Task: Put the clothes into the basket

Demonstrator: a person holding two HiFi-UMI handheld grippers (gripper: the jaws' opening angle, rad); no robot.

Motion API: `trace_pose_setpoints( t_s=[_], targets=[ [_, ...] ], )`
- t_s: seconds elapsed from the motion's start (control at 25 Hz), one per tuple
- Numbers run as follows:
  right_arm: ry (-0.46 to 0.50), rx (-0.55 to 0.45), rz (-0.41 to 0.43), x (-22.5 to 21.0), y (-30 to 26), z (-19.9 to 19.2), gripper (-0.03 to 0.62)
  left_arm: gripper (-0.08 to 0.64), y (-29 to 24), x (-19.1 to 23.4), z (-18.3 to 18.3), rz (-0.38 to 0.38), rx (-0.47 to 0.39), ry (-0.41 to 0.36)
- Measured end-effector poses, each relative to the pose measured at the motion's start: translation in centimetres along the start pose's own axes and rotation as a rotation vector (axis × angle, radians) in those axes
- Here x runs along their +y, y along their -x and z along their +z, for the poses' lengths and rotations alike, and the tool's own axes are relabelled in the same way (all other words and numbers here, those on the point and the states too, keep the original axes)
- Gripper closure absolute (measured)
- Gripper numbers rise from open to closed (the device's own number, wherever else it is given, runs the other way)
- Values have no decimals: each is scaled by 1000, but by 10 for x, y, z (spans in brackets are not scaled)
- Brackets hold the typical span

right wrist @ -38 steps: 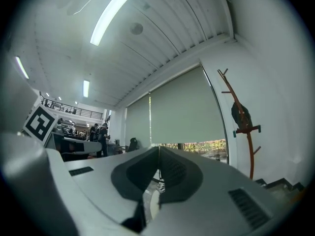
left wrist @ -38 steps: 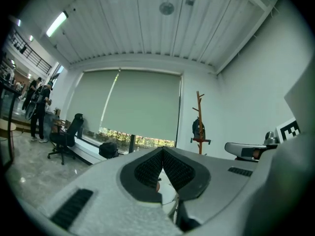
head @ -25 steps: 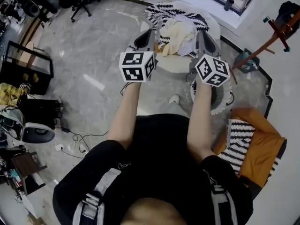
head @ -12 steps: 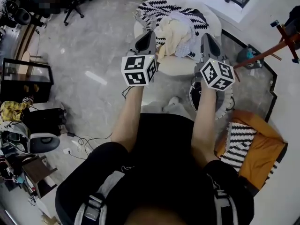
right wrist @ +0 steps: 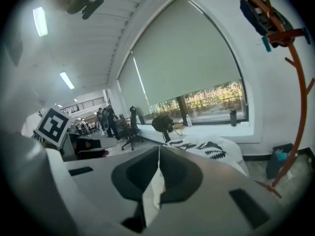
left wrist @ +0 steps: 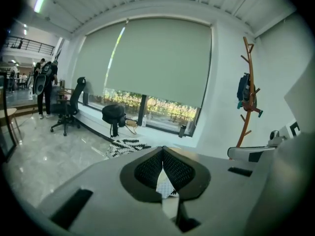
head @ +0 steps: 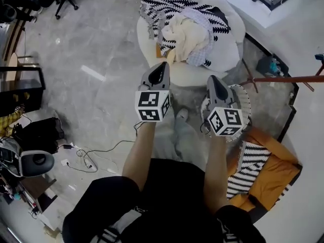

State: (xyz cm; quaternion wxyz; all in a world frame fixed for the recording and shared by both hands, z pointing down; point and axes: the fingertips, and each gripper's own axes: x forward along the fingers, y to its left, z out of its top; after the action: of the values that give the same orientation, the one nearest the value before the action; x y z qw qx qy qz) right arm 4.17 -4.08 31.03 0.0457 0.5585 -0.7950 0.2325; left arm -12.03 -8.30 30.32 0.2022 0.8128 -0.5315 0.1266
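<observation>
A heap of clothes, cream and pale checked pieces on a black-and-white zigzag throw, lies on a round white pouf ahead of me. The white woven basket with a fringed rim stands on the floor to the right, partly hidden under my right gripper. My left gripper hovers short of the pouf's near edge. Both grippers are shut and hold nothing. The left gripper view shows the left gripper with jaws together, the zigzag throw beyond. In the right gripper view the right gripper points at the pouf.
A brown coat stand rises at the right, also as the coat stand and coat stand. An orange seat with a striped cloth sits at the lower right. Cables and dark equipment lie at the left.
Both grippers have dropped lower and come back toward my body, still shut. The clothes heap now sits farther ahead of them, and the basket shows beneath the right gripper.
</observation>
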Motion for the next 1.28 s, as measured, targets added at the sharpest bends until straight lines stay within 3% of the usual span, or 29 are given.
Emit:
trace_pose_setpoints(
  t_s=[0.36, 0.56, 0.92, 1.12, 1.2, 1.24, 1.28],
  targets=[
    [39, 145, 59, -13, -107, -106, 580, 557, -96, 51, -109, -43, 119, 10],
    [38, 192, 27, -36, -152, -151, 580, 557, -137, 80, -151, -65, 158, 8],
    [48, 252, -67, -90, -224, -191, 578, 557, -226, 117, -202, -104, 241, 47],
    [47, 274, -93, -117, -267, -196, 577, 557, -277, 130, -218, -141, 292, 22],
    [43, 287, -104, -132, -284, -196, 523, 542, -298, 131, -224, -165, 315, 4],
    [39, 294, -109, -139, -292, -196, 462, 511, -309, 132, -226, -177, 327, -2],
    [38, 300, -115, -146, -299, -196, 442, 457, -319, 133, -229, -185, 339, -6]
  ],
)
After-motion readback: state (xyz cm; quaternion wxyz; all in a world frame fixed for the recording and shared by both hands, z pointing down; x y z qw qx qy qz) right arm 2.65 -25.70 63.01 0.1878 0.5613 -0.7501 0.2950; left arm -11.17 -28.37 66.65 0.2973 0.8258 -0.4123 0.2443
